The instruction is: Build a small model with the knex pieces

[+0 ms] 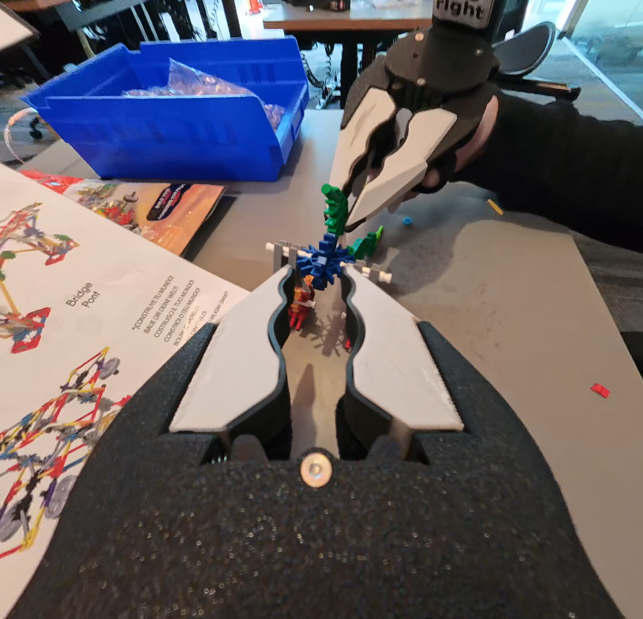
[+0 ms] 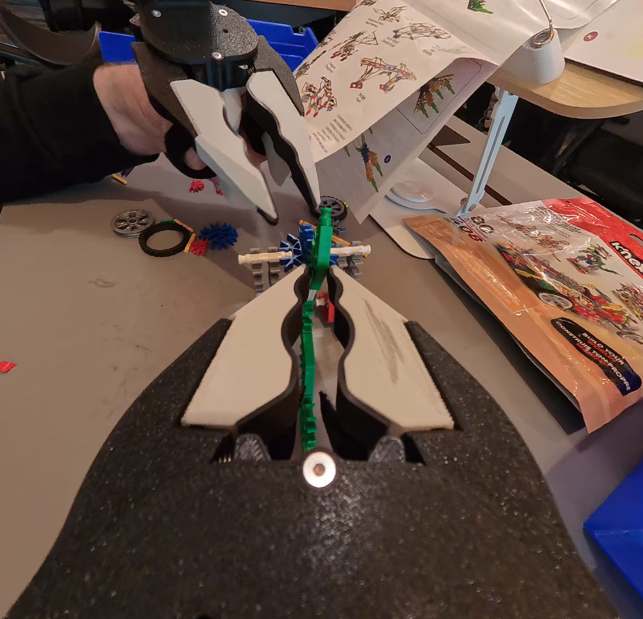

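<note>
A small construction-toy model stands on the grey table: a blue snowflake connector (image 1: 322,264) on white rods (image 1: 377,274) and grey connectors, with red pieces (image 1: 300,306) under it. My left gripper (image 1: 317,273) is open, with its tips on either side of the blue connector; the right wrist view shows it (image 2: 292,212) just behind the model with nothing between the fingers. My right gripper (image 2: 318,271) is shut on a green connector strip (image 2: 322,243) and holds it upright against the blue connector (image 2: 294,250). It comes in from above right in the left wrist view (image 1: 346,212), with the green strip (image 1: 334,208) at its tips.
A blue bin (image 1: 167,132) with plastic bags stands at the back left, an instruction sheet (image 1: 87,306) and a printed toy bag (image 2: 522,289) beside it. Loose wheels (image 2: 132,222), a black tyre (image 2: 165,238), a blue connector (image 2: 219,235) and small red pieces (image 1: 600,390) lie on the table. A white clip stand (image 2: 542,55) holds the sheets. My right fingertips sit around 5 centimeters from my left ones.
</note>
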A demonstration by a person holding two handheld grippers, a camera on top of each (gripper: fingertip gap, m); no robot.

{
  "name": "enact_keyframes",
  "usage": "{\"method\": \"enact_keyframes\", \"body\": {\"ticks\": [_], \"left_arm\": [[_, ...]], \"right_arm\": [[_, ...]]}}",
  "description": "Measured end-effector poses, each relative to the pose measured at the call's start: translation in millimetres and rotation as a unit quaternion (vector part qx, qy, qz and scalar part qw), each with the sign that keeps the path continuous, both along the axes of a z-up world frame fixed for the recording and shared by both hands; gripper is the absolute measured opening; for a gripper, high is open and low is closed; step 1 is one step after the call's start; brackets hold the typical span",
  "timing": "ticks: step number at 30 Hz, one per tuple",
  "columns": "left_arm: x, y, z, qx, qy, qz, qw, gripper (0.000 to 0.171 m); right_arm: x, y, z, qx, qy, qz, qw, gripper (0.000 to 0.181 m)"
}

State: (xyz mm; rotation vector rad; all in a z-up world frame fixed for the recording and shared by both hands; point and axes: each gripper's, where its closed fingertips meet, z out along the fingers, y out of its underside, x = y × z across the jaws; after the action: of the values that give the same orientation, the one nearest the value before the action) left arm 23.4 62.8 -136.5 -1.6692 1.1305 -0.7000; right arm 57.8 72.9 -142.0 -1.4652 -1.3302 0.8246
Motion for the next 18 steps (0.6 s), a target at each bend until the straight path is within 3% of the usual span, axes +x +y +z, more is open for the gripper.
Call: {"method": "enact_keyframes", "body": {"ticks": [18], "left_arm": [[12,5,-8,0.035,0.009,0.003,0.999,0.009]], "right_arm": [[-1,-6,1,0.014,-0.046,0.026,0.998,0.006]]}}
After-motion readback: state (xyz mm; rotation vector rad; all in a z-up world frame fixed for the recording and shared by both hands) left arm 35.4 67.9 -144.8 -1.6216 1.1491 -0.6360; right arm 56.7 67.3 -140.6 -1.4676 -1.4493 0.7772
